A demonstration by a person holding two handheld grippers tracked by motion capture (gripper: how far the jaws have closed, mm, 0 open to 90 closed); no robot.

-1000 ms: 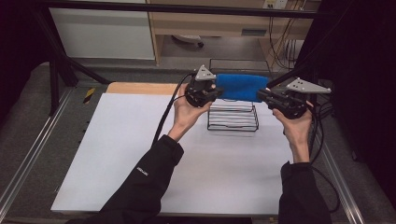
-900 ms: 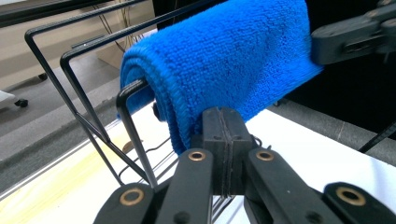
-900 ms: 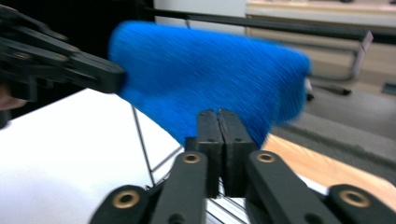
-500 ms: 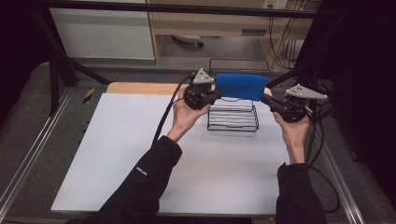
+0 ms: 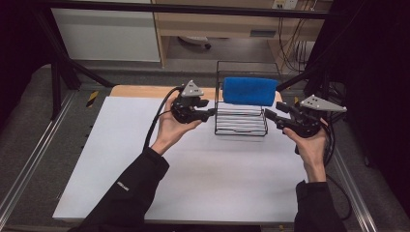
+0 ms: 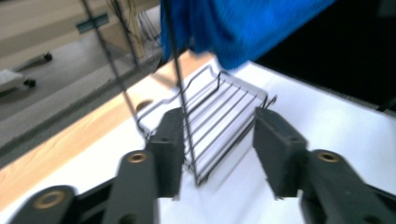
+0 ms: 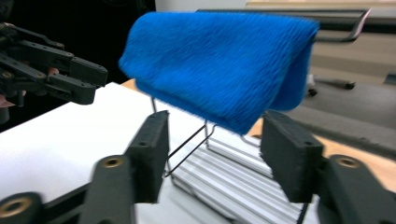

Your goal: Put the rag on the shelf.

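A folded blue towel (image 5: 249, 90) hangs over the top bar of a black wire rack (image 5: 241, 126) at the back middle of the white table (image 5: 145, 159). My left gripper (image 5: 209, 108) sits just left of the rack and its jaws have just been opening. In the left gripper view, my left gripper (image 6: 217, 154) is open, with a thin upright rod of the rack (image 6: 219, 112) between the jaws, unpressed, and the towel (image 6: 233, 23) above. My right gripper (image 5: 270, 115) is just right of the rack and has also just been opening. In the right gripper view, my right gripper (image 7: 212, 154) is open below the towel (image 7: 219, 60), gripping nothing.
A wooden strip (image 5: 140, 91) runs along the table's far edge. Metal rails (image 5: 29, 164) flank the table on both sides, with a small yellow item (image 5: 92, 98) by the left one. Cables (image 5: 157, 123) trail from both grippers. The other gripper (image 7: 70, 74) shows at the left in the right gripper view.
Both grippers held the towel's ends above the rack with shut jaws. Now the towel rests on the rack's top bar, and both grippers have opened, sunk a little and drawn off it.
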